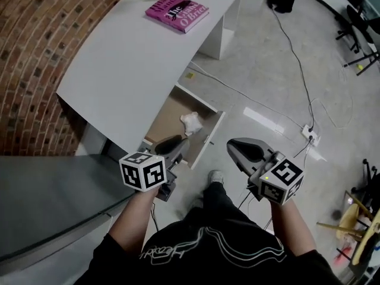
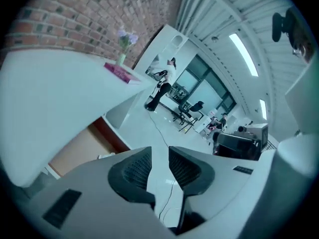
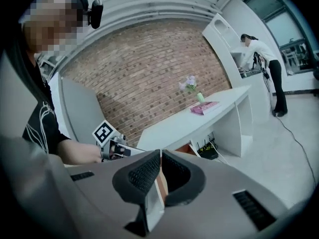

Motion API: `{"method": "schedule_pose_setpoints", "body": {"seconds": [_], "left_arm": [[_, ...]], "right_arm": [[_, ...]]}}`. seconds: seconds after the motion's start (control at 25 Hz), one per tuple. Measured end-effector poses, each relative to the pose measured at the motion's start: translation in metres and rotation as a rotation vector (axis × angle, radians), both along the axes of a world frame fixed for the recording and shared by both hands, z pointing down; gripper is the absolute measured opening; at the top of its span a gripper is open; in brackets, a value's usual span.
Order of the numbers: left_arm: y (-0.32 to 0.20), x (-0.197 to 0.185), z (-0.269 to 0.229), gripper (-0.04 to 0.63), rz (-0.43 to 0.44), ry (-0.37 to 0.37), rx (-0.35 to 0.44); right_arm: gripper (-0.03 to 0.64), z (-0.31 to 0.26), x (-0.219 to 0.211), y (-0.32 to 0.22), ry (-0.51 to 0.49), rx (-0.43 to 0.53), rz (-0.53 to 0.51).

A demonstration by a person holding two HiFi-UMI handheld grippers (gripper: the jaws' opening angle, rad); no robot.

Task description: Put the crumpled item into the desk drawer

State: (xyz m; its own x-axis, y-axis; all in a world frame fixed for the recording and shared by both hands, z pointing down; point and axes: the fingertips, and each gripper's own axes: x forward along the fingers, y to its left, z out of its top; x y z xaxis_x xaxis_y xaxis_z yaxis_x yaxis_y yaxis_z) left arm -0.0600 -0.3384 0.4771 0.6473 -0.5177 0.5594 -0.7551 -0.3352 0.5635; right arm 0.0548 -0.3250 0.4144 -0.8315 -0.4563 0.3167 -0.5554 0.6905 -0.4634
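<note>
Left hand: the forearm reaches forward from the body, and the marker cube (image 1: 142, 171) faces up at the wrist.
Left gripper (image 1: 181, 141): it is tilted forward and down, in front of the near corner of the open drawer. In the left gripper view (image 2: 159, 156) its pads stand a narrow gap apart with only floor showing between them, so it holds nothing.
Right hand: the forearm is stretched forward beside the left one, with its marker cube (image 1: 280, 180) turned up and to the right.
Right gripper (image 1: 233, 146): it hangs over the floor, to the right of the drawer front. In the right gripper view (image 3: 161, 156) its pad tips all but meet, with nothing pinched between them.
Shoe (image 1: 216, 176): a grey toe shows on the floor between the two grippers.
Drawer (image 1: 169, 114): it is pulled out from under the desk, with its brown bottom exposed and its white front panel nearest the person.
Crumpled item (image 1: 191, 121): a white wad lies inside the drawer, near the front panel, apart from both grippers.
Desk (image 1: 130, 58): it has a white curved top and stands against a brick wall (image 1: 35, 40).
Book (image 1: 177, 12): a pink book lies flat on the far end of the desk.
Vase of flowers (image 3: 192, 86): it stands just behind the book.
Cable (image 1: 297, 64): it runs across the grey floor to a power strip (image 1: 310, 135).
Far person (image 3: 261, 59): a person stands at a counter well beyond the desk.
</note>
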Motion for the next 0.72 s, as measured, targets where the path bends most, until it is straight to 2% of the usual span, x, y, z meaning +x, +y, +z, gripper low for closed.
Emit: {"method": "schedule_pose_setpoints", "body": {"seconds": [0.12, 0.28, 0.52, 0.64, 0.72], "left_arm": [[0.03, 0.001, -0.069, 0.084, 0.047, 0.012, 0.096], [0.069, 0.004, -0.145, 0.044, 0.12, 0.017, 0.23], [0.125, 0.009, -0.223, 0.027, 0.225, 0.053, 0.338], [0.15, 0.009, -0.249, 0.021, 0.263, 0.018, 0.394], [0.164, 0.012, -0.264, 0.021, 0.285, 0.032, 0.428]], "right_arm": [[0.043, -0.047, -0.011, 0.032, -0.067, -0.046, 0.007], [0.043, -0.099, -0.026, 0.062, -0.095, 0.075, 0.013], [0.044, -0.171, -0.039, 0.112, -0.121, 0.18, 0.002], [0.043, -0.195, -0.044, 0.134, -0.186, 0.174, -0.002], [0.043, -0.209, -0.046, 0.146, -0.216, 0.176, 0.001]]}}
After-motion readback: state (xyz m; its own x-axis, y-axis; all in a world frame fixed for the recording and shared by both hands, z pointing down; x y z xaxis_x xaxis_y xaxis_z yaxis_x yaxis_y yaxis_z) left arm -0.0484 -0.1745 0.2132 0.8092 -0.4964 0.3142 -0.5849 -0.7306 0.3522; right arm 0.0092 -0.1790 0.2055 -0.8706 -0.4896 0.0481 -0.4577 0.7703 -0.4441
